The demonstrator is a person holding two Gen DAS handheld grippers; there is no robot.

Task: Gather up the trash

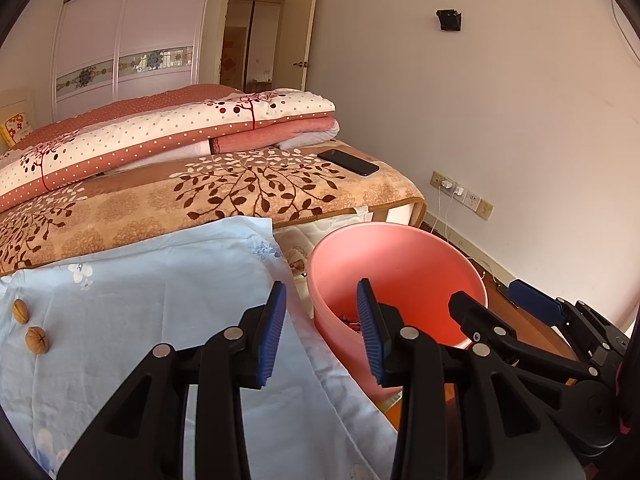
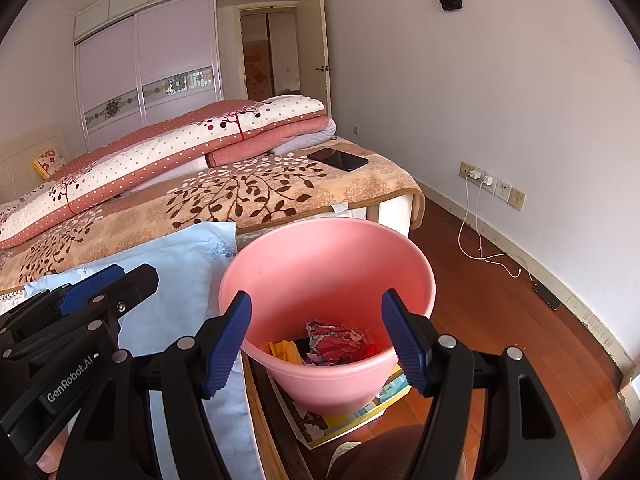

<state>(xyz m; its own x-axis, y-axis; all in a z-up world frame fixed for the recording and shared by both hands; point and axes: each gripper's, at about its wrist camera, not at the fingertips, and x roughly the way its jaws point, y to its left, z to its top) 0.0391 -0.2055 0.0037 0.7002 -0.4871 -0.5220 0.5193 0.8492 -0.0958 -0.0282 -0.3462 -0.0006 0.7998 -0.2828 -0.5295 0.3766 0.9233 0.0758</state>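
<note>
Right wrist view: pink bucket [image 2: 328, 280] dead centre, standing on a printed sheet [image 2: 352, 416] on the wood floor [image 2: 500, 320], hard against the bed edge. Crumpled trash [image 2: 332, 344] at the bucket bottom: pink wrapper, yellow scrap, red bit. Right gripper [image 2: 316, 340] over the bucket mouth, jaws spread, nothing between the pads. Left gripper [image 1: 322, 332] just left of the bucket, straddling its near rim, jaws partly apart, pinching nothing. Left of the bucket: light blue cloth [image 1: 160, 300] on the bed, two walnuts [image 1: 30, 326] on it, well clear of the bucket. Beyond the bucket: leaf-print blanket [image 1: 240, 192], black phone [image 1: 348, 162] on it, folded quilt [image 1: 168, 136] behind.
</note>
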